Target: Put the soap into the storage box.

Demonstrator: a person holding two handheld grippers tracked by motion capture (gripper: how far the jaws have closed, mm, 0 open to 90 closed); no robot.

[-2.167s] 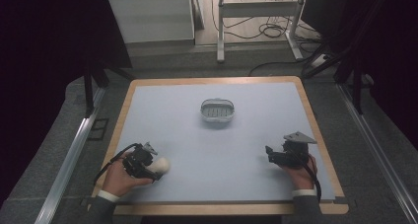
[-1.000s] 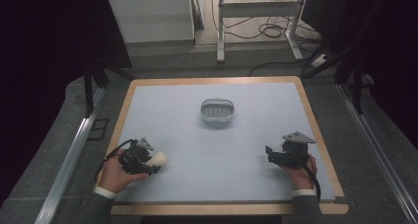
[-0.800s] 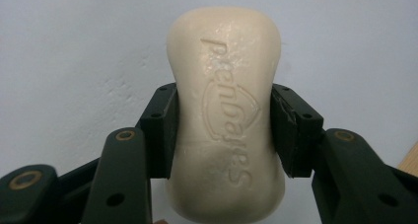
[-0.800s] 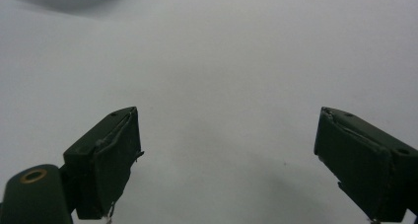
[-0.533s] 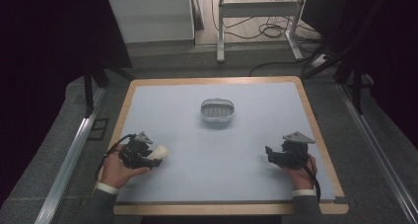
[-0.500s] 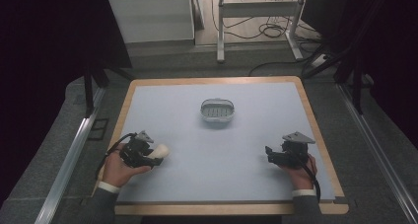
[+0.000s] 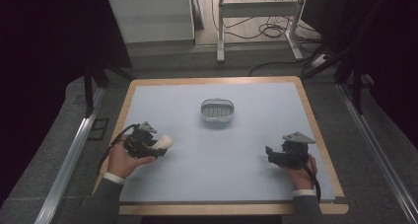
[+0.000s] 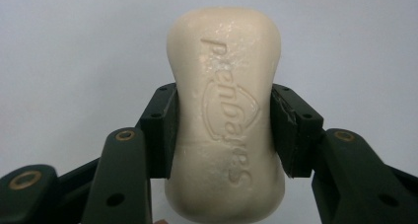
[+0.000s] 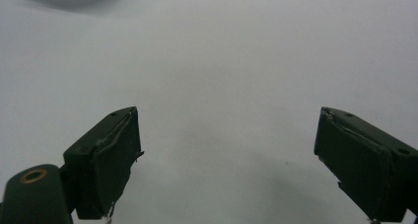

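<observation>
Since the earlier frames the left tool (image 7: 158, 146) has risen off the near-left part of the table (image 7: 246, 179) and shifted a little away from the person, carrying the bar of soap (image 7: 164, 142) with it; the right tool (image 7: 270, 155) has kept its place near the right edge. The left gripper view shows the two jaws pressed against the narrow waist of the cream bar (image 8: 227, 115), its embossed lettering facing the camera, so the grip looks firm and the lift appears done; what is left, I judge, is the carry to the soap dish (image 7: 217, 110), which stands well apart toward the far middle of the table. The right tool's jaws (image 9: 226, 160) stand wide apart over bare table, holding nothing. Between soap and dish the pale surface lies open, with nothing in the way; the wooden rim, the metal rails at either side and the cables on the floor beyond are well clear of the path.
</observation>
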